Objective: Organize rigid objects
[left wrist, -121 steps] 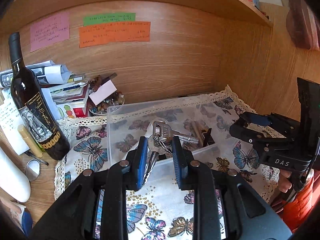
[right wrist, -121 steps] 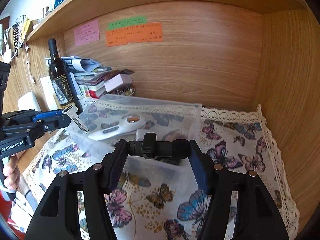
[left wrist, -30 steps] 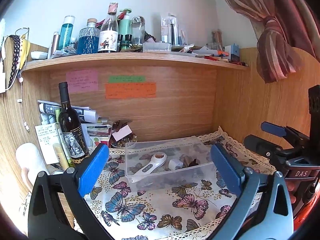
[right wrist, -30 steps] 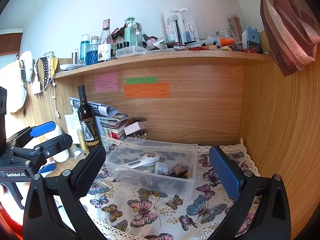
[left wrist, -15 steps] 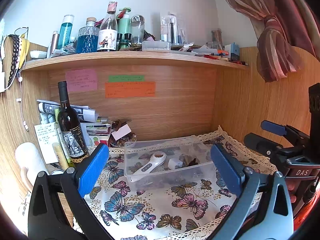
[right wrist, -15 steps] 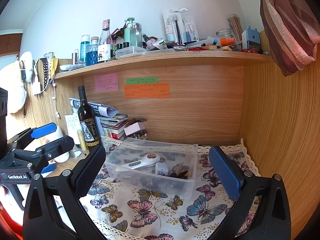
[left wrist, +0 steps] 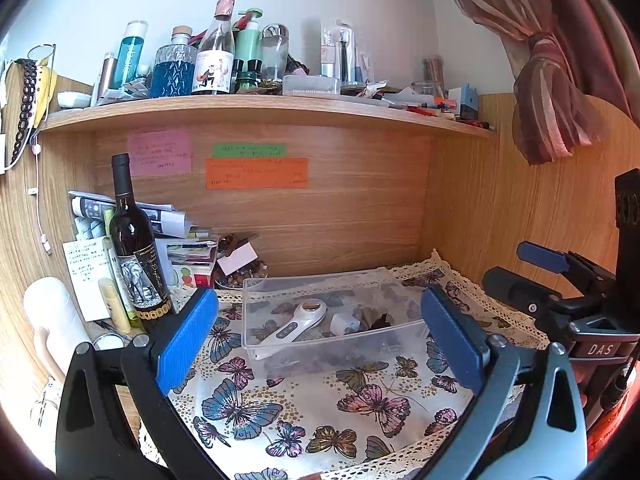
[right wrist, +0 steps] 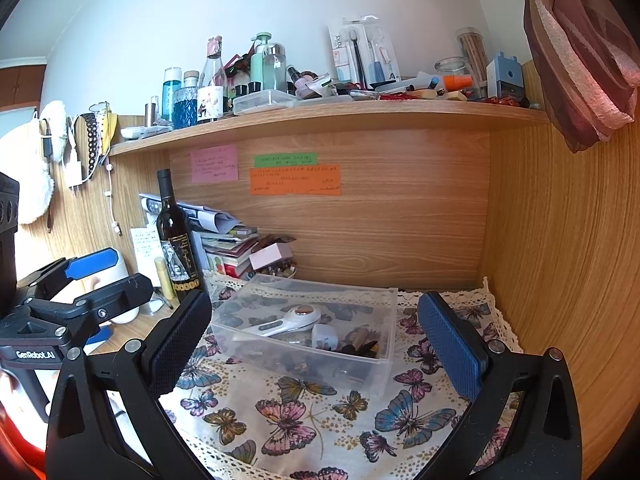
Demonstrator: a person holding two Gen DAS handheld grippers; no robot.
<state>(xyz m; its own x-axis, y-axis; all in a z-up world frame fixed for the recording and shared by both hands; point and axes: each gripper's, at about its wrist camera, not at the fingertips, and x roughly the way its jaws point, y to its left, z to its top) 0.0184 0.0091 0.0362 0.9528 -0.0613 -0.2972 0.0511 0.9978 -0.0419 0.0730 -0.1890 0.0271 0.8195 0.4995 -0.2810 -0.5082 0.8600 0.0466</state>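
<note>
A clear plastic box [left wrist: 280,344] [right wrist: 372,364] sits on the butterfly cloth [left wrist: 304,412] [right wrist: 304,412] in the desk nook. In it lie a white handheld tool with a round orange button [left wrist: 294,319] [right wrist: 286,322], a small white block [left wrist: 345,323] [right wrist: 325,335] and dark small items [right wrist: 360,344]. My left gripper [left wrist: 320,336] is open wide and empty, held back from the box. My right gripper [right wrist: 316,344] is open wide and empty, also back from the box. Each gripper shows in the other's view: the right one [left wrist: 560,280] and the left one [right wrist: 76,284].
A dark wine bottle [left wrist: 136,248] [right wrist: 176,240] stands left of the box by stacked books and papers [right wrist: 228,236]. A white cylinder [left wrist: 52,316] stands far left. The wooden side wall [right wrist: 560,260] is close on the right. A cluttered shelf [left wrist: 260,108] runs overhead.
Four seconds ago the left gripper held keys and the right a dark item over the box. Both are now open, empty and drawn back. Little has moved in the last second.
</note>
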